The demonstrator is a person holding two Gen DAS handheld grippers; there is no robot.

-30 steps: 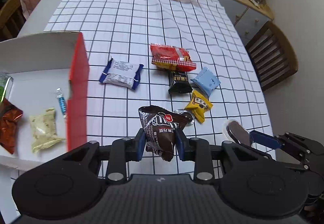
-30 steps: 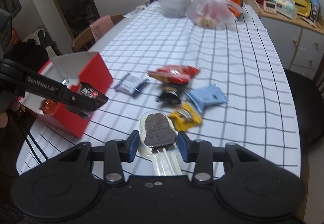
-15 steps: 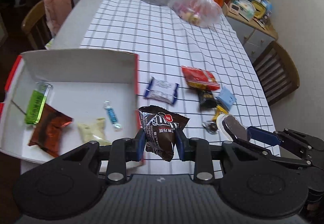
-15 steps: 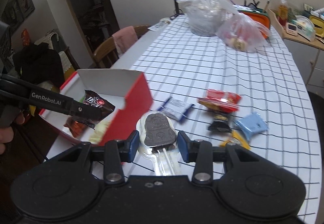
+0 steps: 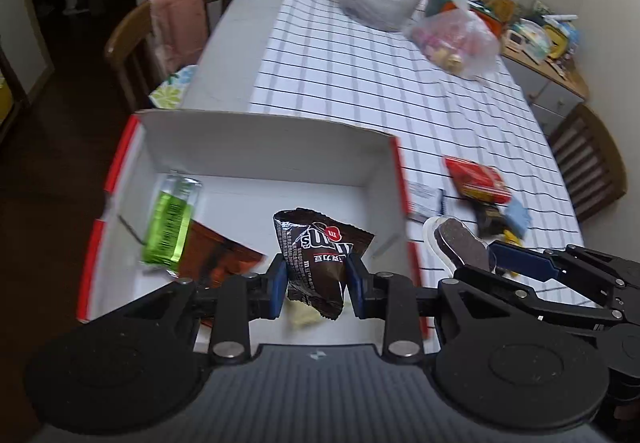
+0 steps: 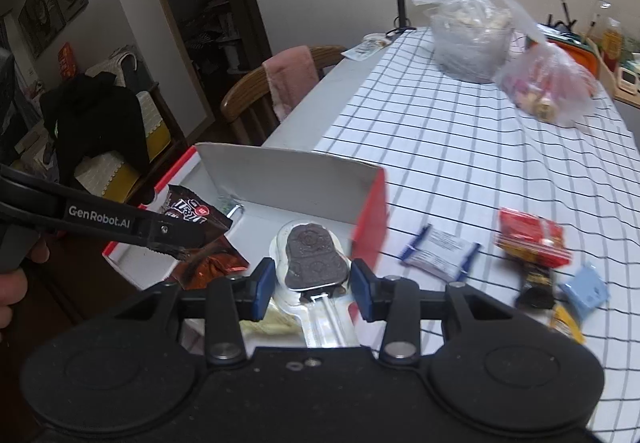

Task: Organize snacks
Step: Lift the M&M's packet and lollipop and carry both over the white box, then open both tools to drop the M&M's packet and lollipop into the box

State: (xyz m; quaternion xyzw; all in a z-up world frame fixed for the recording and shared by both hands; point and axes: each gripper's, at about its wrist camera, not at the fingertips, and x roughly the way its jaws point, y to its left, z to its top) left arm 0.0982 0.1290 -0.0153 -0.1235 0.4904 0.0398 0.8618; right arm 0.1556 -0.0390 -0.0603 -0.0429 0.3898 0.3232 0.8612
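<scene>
Now the left gripper (image 5: 316, 279) is clamped on a brown candy packet (image 5: 318, 257), held above the open red box (image 5: 264, 147). Just to its right, the right gripper (image 6: 314, 283) pinches a wrapped chocolate lollipop (image 6: 312, 259) over the box's near corner.

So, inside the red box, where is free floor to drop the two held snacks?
Free: the red box floor between its back wall, right wall and the green packet. Crowded: the front left, with the orange-brown packet and the pale packet.
</scene>
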